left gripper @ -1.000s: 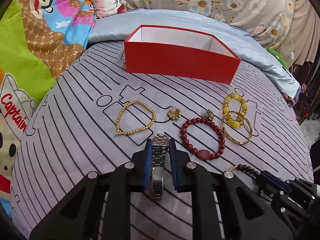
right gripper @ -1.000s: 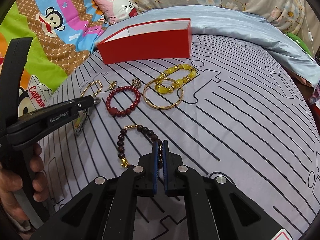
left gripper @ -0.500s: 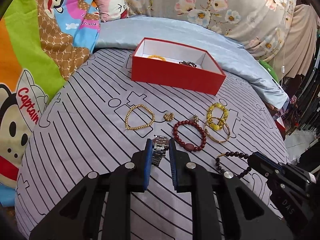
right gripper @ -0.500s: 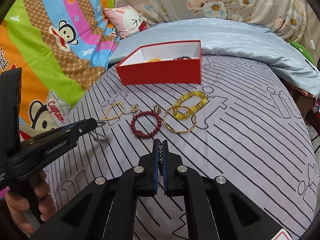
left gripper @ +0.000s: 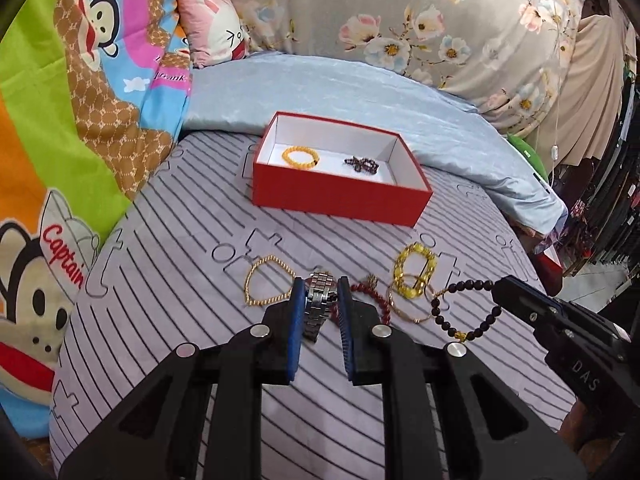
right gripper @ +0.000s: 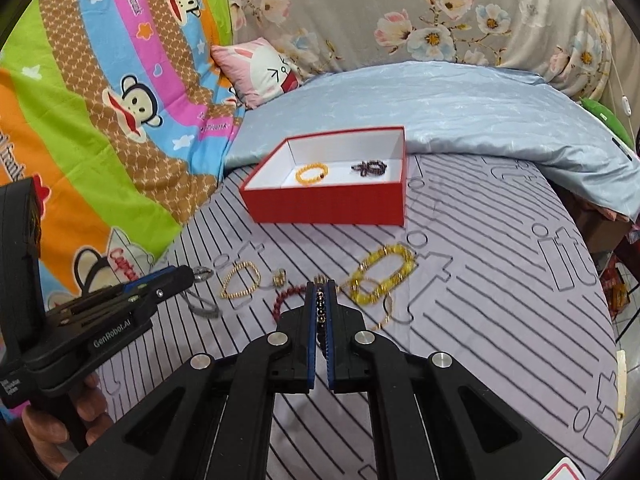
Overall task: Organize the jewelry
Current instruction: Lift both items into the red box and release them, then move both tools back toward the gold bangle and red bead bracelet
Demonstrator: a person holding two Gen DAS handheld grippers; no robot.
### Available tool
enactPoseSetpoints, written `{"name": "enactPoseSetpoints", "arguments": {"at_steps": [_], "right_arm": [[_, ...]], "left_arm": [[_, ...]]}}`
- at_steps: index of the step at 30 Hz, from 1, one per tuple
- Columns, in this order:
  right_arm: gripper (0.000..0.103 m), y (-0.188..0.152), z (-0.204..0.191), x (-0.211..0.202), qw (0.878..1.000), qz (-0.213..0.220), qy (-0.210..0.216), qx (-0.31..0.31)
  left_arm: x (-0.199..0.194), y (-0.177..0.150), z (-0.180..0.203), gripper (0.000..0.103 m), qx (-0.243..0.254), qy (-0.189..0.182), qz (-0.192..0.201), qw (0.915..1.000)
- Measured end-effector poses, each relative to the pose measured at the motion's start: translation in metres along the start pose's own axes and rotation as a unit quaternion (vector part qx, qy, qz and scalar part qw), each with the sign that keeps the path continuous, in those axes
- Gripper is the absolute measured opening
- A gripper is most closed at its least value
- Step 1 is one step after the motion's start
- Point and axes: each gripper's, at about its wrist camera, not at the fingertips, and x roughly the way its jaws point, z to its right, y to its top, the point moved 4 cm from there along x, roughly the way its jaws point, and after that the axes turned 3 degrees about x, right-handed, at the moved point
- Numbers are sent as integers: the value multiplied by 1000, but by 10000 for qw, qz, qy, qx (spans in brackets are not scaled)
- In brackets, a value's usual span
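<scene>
- Silver watch [left gripper: 318, 306]: we hold it between the left gripper's [left gripper: 319, 300] blue pads, band running along the fingers, lifted off the bed.
- Dark bead bracelet [left gripper: 464, 308]: pinched in our right gripper [right gripper: 320, 300], hanging as a loop.
- Red box [left gripper: 340, 196]: straight ahead of both grippers, long side facing us, neither plainly nearer.
- Striped grey bedsheet [left gripper: 180, 280]; floral curtain [left gripper: 400, 20] behind.

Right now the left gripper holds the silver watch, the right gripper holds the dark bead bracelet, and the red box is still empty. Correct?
Not quite. The red box is not empty: the left wrist view shows an orange bead bracelet and a dark beaded piece inside. The left gripper does hold the silver watch, and the right gripper the dark bead bracelet.
</scene>
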Motion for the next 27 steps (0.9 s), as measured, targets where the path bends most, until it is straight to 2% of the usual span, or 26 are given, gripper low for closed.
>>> {"name": "enactPoseSetpoints", "arguments": {"at_steps": [8,16,21,27], "right_arm": [[3,73,6,18,9992,405,-23,-52],[3,140,16,83,9993,365,-59,8],[3,155,21,128,9998,137,-122,20],[4,155,30,174,9996,-161,-232,55]], "left_arm": [[16,68,4,16,109,-118,289,9995],[67,132,2,16,269,23,455,9986],[112,150,-2,16,303,25,326,9990],[156,151,-8,16,335,131,88,9993]]}}
